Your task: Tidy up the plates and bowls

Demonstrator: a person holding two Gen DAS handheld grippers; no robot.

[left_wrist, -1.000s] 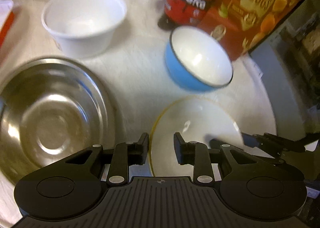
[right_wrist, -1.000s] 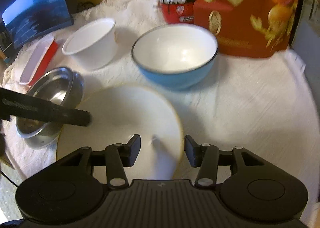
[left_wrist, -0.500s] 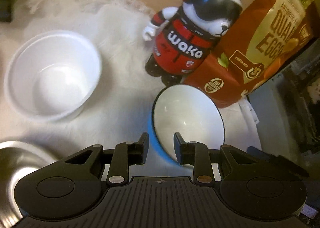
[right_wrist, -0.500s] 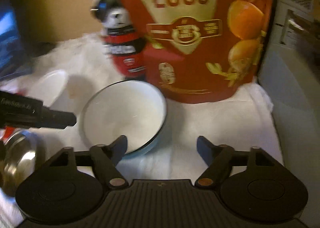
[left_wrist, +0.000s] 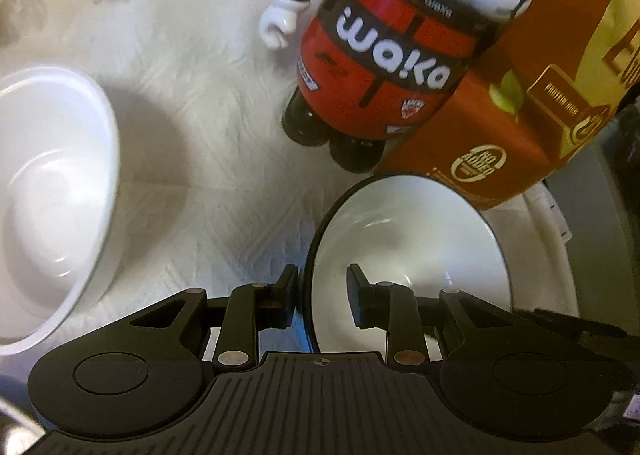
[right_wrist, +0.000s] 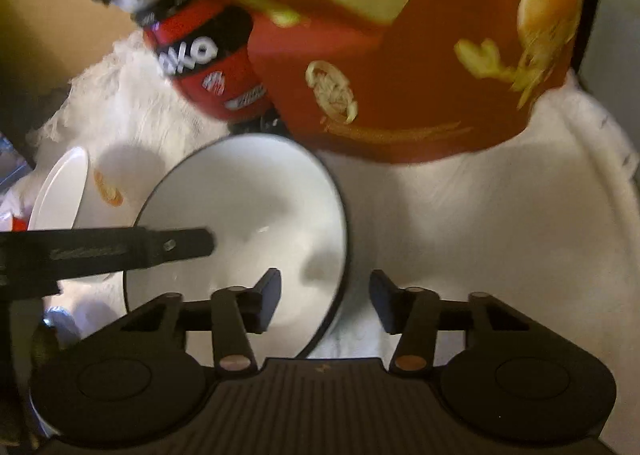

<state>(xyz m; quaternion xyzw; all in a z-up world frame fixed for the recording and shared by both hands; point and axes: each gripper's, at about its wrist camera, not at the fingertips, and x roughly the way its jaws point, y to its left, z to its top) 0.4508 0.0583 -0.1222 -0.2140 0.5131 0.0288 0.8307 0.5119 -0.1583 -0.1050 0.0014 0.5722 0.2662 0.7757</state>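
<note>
The blue bowl with a white inside (left_wrist: 408, 255) sits on the white cloth before the red bag. My left gripper (left_wrist: 322, 295) is open and straddles the bowl's left rim, one finger outside and one inside. In the right wrist view the same bowl (right_wrist: 248, 215) lies at centre left. My right gripper (right_wrist: 324, 301) is open and straddles the bowl's right rim. The left gripper's finger (right_wrist: 172, 249) reaches over the bowl from the left. A white plastic bowl (left_wrist: 48, 207) stands at the left, apart from both grippers.
A panda figure in red marked "woko" (left_wrist: 384, 55) and a red quail-egg bag (right_wrist: 400, 35) stand right behind the bowl. The white fluffy cloth (left_wrist: 180, 55) covers the table. The table's right edge (left_wrist: 560, 239) is near the bowl.
Both grippers moved forward from the yellow-rimmed plate to the blue bowl and now sit over its rim. The right gripper opened wider. The steel bowl and the plate left view.
</note>
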